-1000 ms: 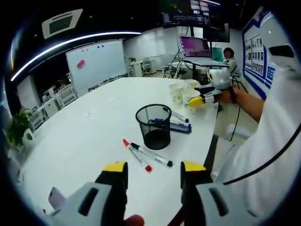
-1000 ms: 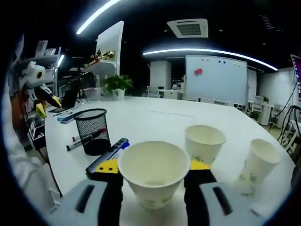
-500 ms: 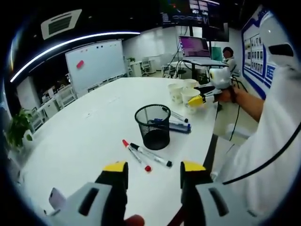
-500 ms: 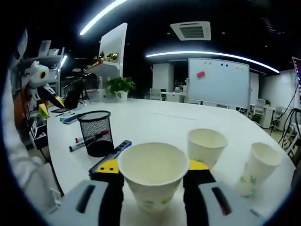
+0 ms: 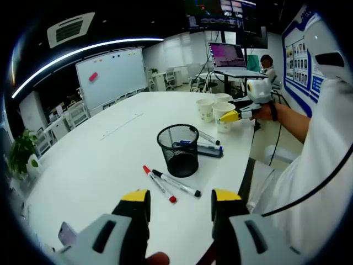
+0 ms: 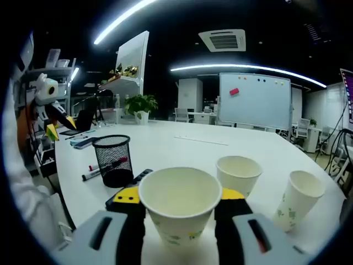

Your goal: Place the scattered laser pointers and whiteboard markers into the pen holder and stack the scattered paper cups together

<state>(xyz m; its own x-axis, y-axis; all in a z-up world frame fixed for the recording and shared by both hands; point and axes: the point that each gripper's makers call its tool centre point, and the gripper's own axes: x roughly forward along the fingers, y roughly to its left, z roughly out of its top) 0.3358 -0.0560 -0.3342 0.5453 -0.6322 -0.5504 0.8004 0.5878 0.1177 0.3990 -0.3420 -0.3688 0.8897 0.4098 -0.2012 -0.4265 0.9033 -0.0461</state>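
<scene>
In the right gripper view we're holding a cup point(image 6: 180, 207) low-centre w/ the right gripper point(image 6: 180, 200); its yellow-tipped jaws are pressing the cup's sides, one each side, mouth facing up. A 2nd cup point(image 6: 239, 174) is standing just right of and behind it, centre-right of frame, and a 3rd cup point(image 6: 295, 199) is sitting further right, apart from the 2nd. The mesh holder point(image 6: 112, 160) is standing upright at centre-left on the white table point(image 6: 182, 146). A red marker point(image 6: 111, 163) and a black marker point(image 6: 91, 175) are lying just left of the holder's base. A dark pointer point(image 6: 141, 175) is poking out btwn holder and left jaw. The left gripper point(image 6: 53, 128) is showing at far left of frame.

In the left gripper view we're keeping the left gripper point(image 5: 180, 199) at bottom-centre, jaws apart w/ nothing btwn them, above bare table point(image 5: 99, 160). The holder point(image 5: 178, 149) is at frame centre. The red marker point(image 5: 159, 184) and black marker point(image 5: 176, 183) are lying side by side just below it, toward us. More pens point(image 5: 204, 148) are lying right of the holder, some part hidden behind it; can't tell the count. At upper right the right gripper point(image 5: 231, 116) is gripping a cup point(image 5: 224, 117), w/ another cup point(image 5: 206, 109) just left of it. A whiteboard point(image 5: 110, 74) is standing at upper left.
</scene>
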